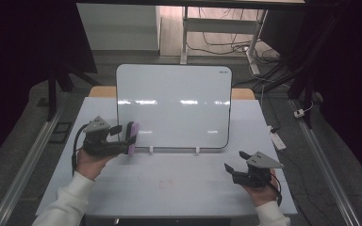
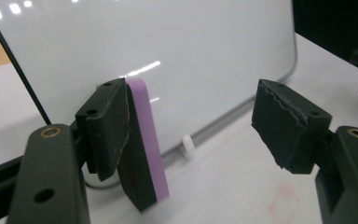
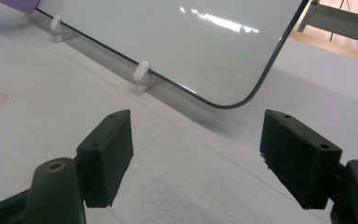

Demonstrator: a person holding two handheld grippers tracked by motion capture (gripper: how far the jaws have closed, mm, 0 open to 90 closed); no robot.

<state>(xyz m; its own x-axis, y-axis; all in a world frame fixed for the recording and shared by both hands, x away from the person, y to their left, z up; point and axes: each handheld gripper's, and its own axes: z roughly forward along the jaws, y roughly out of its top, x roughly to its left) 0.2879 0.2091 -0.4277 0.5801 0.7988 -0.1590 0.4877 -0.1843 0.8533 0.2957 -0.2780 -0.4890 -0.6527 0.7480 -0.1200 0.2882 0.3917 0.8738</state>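
Black jaws of the left gripper (image 2: 191,135) are seen spread wide; a purple-faced eraser (image 2: 144,149) leans against the left-hand pad, the other pad well clear of it, so nothing is clamped. In the high view, the eraser (image 1: 131,138) is seen at the lower left corner of the whiteboard (image 1: 173,106). The board is propped tilted on two small white feet (image 1: 151,150). The right gripper (image 1: 235,165) is held near the front right of the white table (image 1: 179,186), jaws apart and empty. A faint red smear (image 1: 165,184) is noted on the tabletop. Grey carpet, floor rails and loose cables (image 1: 226,47) are seen beyond, with dark surroundings.
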